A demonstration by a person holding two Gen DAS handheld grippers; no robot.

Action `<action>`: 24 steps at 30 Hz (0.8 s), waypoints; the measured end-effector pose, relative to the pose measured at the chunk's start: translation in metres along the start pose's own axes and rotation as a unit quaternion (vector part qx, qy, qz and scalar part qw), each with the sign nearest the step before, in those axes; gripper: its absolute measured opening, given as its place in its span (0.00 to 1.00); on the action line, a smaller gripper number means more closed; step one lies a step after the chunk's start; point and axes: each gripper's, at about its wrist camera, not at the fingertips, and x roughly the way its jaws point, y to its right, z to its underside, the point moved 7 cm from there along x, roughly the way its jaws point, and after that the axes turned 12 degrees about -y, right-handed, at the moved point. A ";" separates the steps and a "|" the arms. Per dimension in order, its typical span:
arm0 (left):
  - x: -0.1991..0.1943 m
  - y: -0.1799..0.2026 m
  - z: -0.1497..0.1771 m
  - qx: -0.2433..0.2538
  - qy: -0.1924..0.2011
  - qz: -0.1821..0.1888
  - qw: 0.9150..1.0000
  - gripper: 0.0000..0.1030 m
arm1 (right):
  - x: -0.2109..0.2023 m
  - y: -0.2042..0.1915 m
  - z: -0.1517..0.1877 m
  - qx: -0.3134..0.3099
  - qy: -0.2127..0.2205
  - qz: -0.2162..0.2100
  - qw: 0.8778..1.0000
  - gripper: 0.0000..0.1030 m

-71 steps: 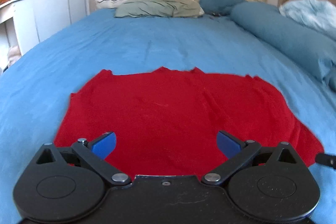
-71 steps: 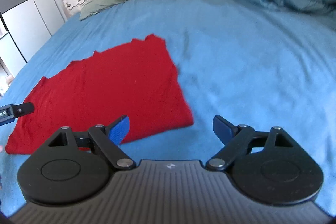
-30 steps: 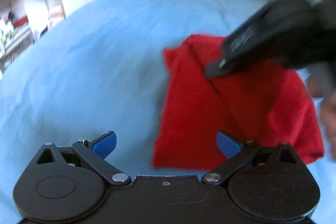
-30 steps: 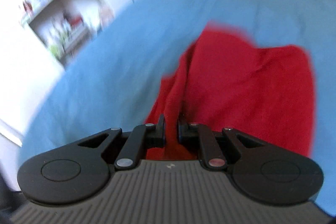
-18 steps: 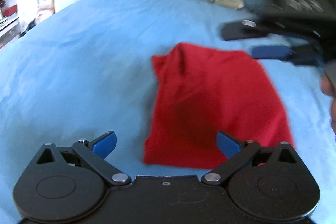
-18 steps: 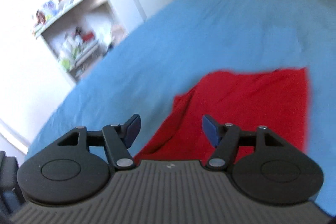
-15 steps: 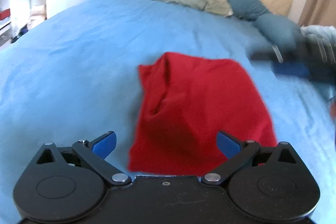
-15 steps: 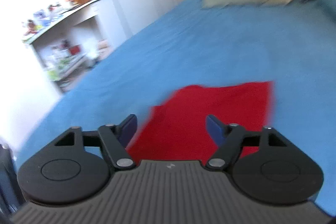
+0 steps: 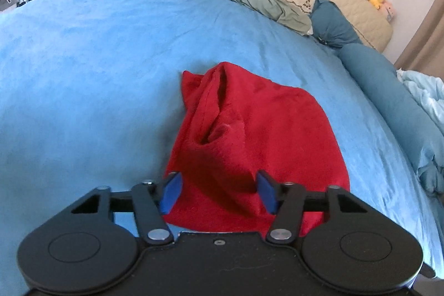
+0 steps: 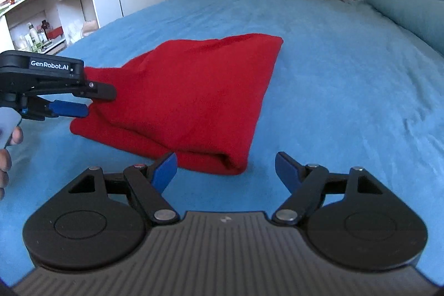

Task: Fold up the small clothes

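Left wrist view, garment: the soft red fleece garment [image 9: 258, 135] lies on the blue bedspread [image 9: 83, 68], doubled over into a rough rectangle, its near end under the gripper's nose.
Left wrist view, fingers: the left gripper [image 9: 217, 192] has its blue-padded fingers [image 9: 169, 192] apart, straddling a raised ridge of red cloth; the pads look close to the fabric, but no pinch is made.
Left wrist view, progress: I judge one fold done, and untidily; a bunched, open tuck runs along the left side and wants smoothing before another fold.
Left wrist view, hidden: the nearest hem is covered by the gripper's black body, so I cannot tell how the edges line up there. The right gripper is out of frame.
Right wrist view, garment: the same red piece [image 10: 194, 90] lies ahead and to the left, its thick folded corner just in front of the left-hand blue pad.
Right wrist view, fingers: the right gripper [image 10: 226, 171] hangs wide and empty over bare bedspread [image 10: 347, 101].
Right wrist view, other tool: the left gripper [image 10: 86, 99] comes in from the left, its spread fingers around the cloth's far edge.
Right wrist view, progress: the fold looks half-finished; at least one further fold seems left.
Right wrist view, hidden: the layers beneath the top sheet cannot be made out, and the holding hand is cut off at the frame edge.
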 end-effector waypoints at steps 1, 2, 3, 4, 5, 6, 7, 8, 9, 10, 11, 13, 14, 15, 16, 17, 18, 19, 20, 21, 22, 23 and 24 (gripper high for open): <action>0.000 0.000 -0.002 -0.005 0.005 0.008 1.000 0.59 | 0.002 0.000 0.001 0.002 0.001 0.001 1.000 0.90; -0.001 0.001 -0.002 -0.008 0.010 0.015 1.000 0.59 | 0.003 0.001 0.001 0.005 0.001 0.003 1.000 0.90; -0.001 0.002 -0.004 -0.011 0.015 0.020 1.000 0.59 | 0.004 0.001 -0.002 0.008 0.002 0.004 1.000 0.90; 0.000 0.003 -0.007 -0.014 0.019 0.023 0.999 0.57 | 0.006 0.000 -0.003 0.011 0.002 0.005 1.000 0.90; 0.001 0.004 -0.008 -0.016 0.020 0.023 0.999 0.54 | 0.008 0.001 -0.002 0.014 0.001 0.007 1.000 0.90; 0.004 0.004 -0.010 -0.017 0.019 0.022 0.999 0.39 | 0.007 0.003 0.001 0.015 0.000 0.008 1.000 0.89; 0.007 0.004 -0.012 -0.020 0.016 0.018 1.000 0.10 | 0.008 0.005 -0.001 0.015 -0.002 0.012 1.000 0.89; 0.008 0.002 -0.013 -0.024 0.015 0.014 1.000 0.07 | 0.010 0.007 -0.001 0.015 -0.002 0.018 1.000 0.89; 0.007 0.001 -0.013 -0.027 0.019 0.013 0.999 0.06 | 0.013 0.009 -0.001 0.017 -0.001 0.023 1.000 0.88; 0.001 0.001 -0.013 -0.028 0.030 0.016 0.999 0.06 | 0.015 0.013 -0.001 0.022 0.001 0.029 0.999 0.87; -0.004 0.001 -0.014 -0.025 0.039 0.016 0.999 0.06 | 0.016 0.018 -0.002 0.030 0.002 0.035 0.999 0.85; -0.021 0.003 -0.013 -0.014 0.060 0.014 0.998 0.06 | 0.014 0.028 -0.004 0.048 0.008 0.036 0.998 0.78; -0.028 0.002 -0.009 -0.015 0.065 0.013 0.998 0.06 | 0.011 0.031 -0.005 0.052 0.012 0.039 0.998 0.77; -0.032 -0.001 -0.002 -0.024 0.061 0.015 0.998 0.06 | 0.008 0.034 -0.006 0.050 0.017 0.049 0.997 0.73; -0.029 -0.004 0.003 -0.032 0.056 0.012 0.998 0.06 | 0.006 0.036 -0.005 0.044 0.018 0.055 0.997 0.73; -0.023 -0.009 0.008 -0.037 0.050 0.001 0.998 0.06 | 0.007 0.037 -0.004 0.042 0.013 0.050 0.998 0.73; -0.011 -0.013 0.013 -0.039 0.033 -0.014 0.999 0.06 | 0.009 0.037 -0.001 0.042 0.007 0.046 0.998 0.73; 0.000 -0.015 0.017 -0.036 0.018 -0.025 0.999 0.07 | 0.012 0.038 0.000 0.038 0.003 0.048 0.998 0.73; 0.005 -0.017 0.021 -0.033 0.015 -0.034 0.999 0.07 | 0.014 0.037 0.002 0.031 0.002 0.052 0.998 0.73; 0.006 -0.017 0.023 -0.030 0.017 -0.042 0.999 0.09 | 0.015 0.037 0.004 0.028 0.002 0.053 0.998 0.72; 0.006 -0.017 0.023 -0.026 0.019 -0.047 0.998 0.10 | 0.016 0.037 0.003 0.028 0.001 0.054 0.998 0.73; 0.005 -0.016 0.023 -0.023 0.019 -0.051 0.998 0.10 | 0.016 0.037 0.003 0.028 -0.001 0.053 0.998 0.73; 0.005 -0.015 0.023 -0.020 0.018 -0.055 0.998 0.12 | 0.017 0.038 0.002 0.027 -0.003 0.052 0.998 0.73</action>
